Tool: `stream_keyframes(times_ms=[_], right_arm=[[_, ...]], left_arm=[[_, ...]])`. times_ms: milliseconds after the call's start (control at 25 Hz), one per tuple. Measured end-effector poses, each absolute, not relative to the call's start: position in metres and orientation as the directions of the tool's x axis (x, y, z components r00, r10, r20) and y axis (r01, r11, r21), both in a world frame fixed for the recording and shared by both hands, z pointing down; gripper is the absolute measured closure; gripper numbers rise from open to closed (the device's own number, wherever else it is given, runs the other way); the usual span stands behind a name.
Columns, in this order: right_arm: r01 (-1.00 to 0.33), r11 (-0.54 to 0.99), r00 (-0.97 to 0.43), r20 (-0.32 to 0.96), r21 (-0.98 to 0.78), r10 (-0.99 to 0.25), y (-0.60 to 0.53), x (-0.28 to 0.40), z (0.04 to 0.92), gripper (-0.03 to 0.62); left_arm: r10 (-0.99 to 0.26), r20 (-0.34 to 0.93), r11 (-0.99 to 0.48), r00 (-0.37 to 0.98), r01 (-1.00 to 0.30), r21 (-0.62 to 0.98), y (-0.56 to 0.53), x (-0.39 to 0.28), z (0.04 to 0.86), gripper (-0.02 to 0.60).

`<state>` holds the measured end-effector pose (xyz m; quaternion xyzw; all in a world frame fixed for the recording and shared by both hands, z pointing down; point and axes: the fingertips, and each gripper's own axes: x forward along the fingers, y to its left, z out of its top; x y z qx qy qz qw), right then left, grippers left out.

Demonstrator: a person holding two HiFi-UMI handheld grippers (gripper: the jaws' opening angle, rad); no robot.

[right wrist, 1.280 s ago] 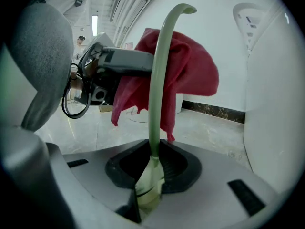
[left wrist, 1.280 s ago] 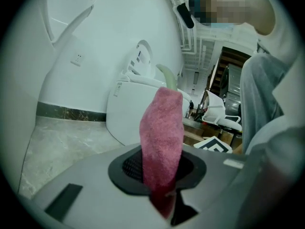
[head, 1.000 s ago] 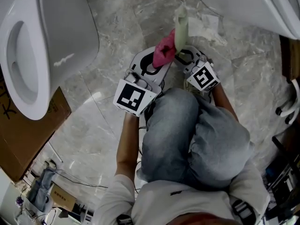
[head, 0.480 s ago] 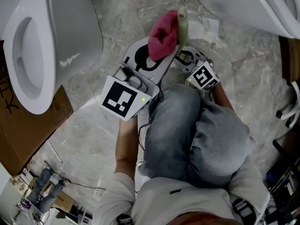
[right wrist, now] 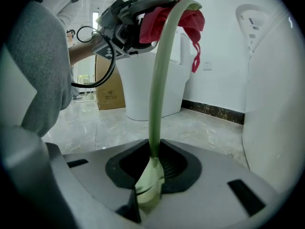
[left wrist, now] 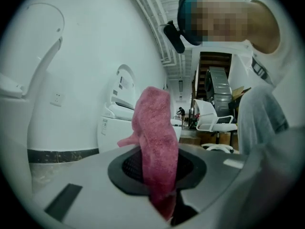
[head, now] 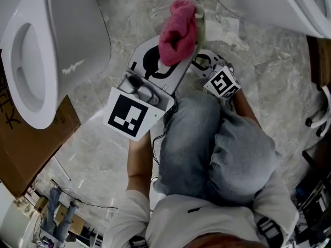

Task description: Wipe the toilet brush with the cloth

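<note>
A pink cloth (head: 177, 30) is pinched in my left gripper (head: 170, 58), which is shut on it; in the left gripper view the cloth (left wrist: 155, 142) stands up from between the jaws of that gripper (left wrist: 166, 208). The pale green toilet brush (right wrist: 159, 89) rises as a long curved handle from my right gripper (right wrist: 147, 192), which is shut on its thicker lower end. In the right gripper view the cloth (right wrist: 189, 17) is draped over the handle's top bend. From the head view the brush (head: 200, 24) shows just right of the cloth, above the right gripper (head: 202, 62).
A white toilet (head: 46, 45) stands at the left with a cardboard box (head: 31, 154) beside it. Another white fixture (head: 274, 4) fills the top right. A crumpled paper (head: 227, 27) lies on the marble floor. The person's knees in jeans (head: 217, 149) are close behind both grippers.
The left gripper has risen with the pink cloth, sliding it up the brush handle to its top bend. The right gripper and the brush have stayed put.
</note>
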<state>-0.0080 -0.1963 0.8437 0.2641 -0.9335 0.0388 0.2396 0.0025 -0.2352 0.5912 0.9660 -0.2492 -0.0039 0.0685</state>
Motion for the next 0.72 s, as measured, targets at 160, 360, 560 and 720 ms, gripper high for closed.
stream_keyframes(times_ms=[160, 360, 560, 720], right_arm=[[-0.516, 0.855, -0.745, 0.465, 0.053, -0.478, -0.196, -0.009, 0.843, 0.539], [-0.513, 0.856, -0.745, 0.464, 0.059, -0.479, -0.197, -0.01, 0.844, 0.539], [-0.507, 0.859, -0.749, 0.462, 0.062, -0.475, -0.197, -0.012, 0.844, 0.539], [-0.508, 0.859, -0.75, 0.458, 0.063, -0.478, -0.197, -0.01, 0.845, 0.539]], left_arm=[[-0.475, 0.104, -0.869, 0.874, -0.484, 0.098, -0.216, 0.002, 0.611, 0.492], [-0.43, 0.055, -0.89, 0.901, -0.434, 0.143, -0.198, -0.005, 0.605, 0.492], [-0.414, -0.058, -0.903, 0.909, -0.401, 0.152, -0.201, -0.01, 0.574, 0.492], [-0.418, -0.01, -0.901, 0.908, -0.413, 0.135, -0.212, -0.003, 0.584, 0.492]])
